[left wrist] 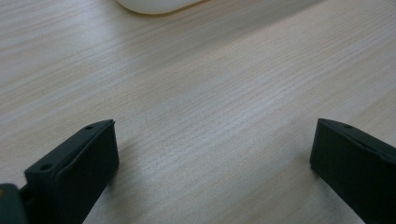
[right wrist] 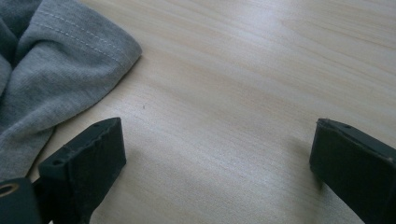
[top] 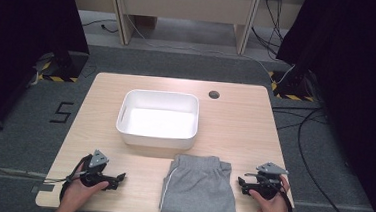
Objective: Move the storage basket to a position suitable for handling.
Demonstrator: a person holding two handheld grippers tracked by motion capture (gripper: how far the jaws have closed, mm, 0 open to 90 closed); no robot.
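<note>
— Grey folded shorts lie at the counter's near edge, below the white tub, seen from above.
— Left gripper and right gripper?
— Both spread wide, empty, flanking the shorts.

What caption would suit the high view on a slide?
Folded grey shorts lie before an empty white tub on a wooden table, an open gripper resting either side: left, right.

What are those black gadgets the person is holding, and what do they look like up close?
Each hand holds a black gripper: left gripper, right gripper. Each carries a grey three-cornered plate on top, trails a black cable, and ends in two blocky black jaws with small screw holes. No sleeves show.
</note>
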